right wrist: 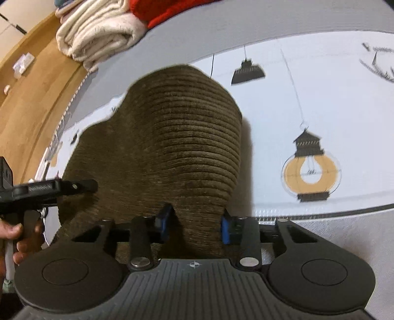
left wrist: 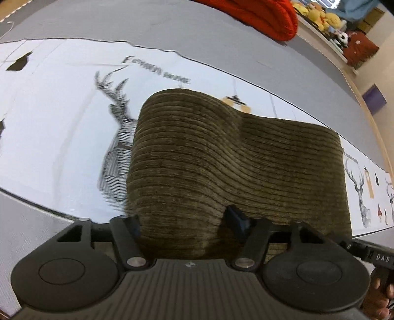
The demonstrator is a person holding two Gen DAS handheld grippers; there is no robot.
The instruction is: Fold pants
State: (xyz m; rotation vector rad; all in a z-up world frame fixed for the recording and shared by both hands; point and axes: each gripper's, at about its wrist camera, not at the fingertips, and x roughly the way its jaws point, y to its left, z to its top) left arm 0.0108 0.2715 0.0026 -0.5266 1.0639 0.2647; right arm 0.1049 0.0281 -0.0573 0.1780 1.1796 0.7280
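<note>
The brown ribbed pants (left wrist: 221, 160) are lying folded over in a thick, humped bundle on the white printed cloth (left wrist: 61, 123), sagging near me.

pants: 1, brown corduroy (left wrist: 221, 160), bunched in a hump
tongs: 2, left tongs (left wrist: 187, 221) and right tongs (right wrist: 195, 225), one per wrist view
printed cloth: 1, white (left wrist: 61, 110), under the pants
deer prints: 1 large (left wrist: 118, 137) in left view, at least 2 small at its right edge (left wrist: 362, 192)
lantern prints: 1 yellow bulb lantern (right wrist: 311, 167), 1 black hanging shade (right wrist: 247, 71) in right view
red bundle: 1 (left wrist: 266, 14)
cream towels/blankets: 1 stack (right wrist: 98, 32)
plush toys: several on shelf (left wrist: 320, 14), blurred, count unclear
hands: 1 (right wrist: 19, 236)
</note>
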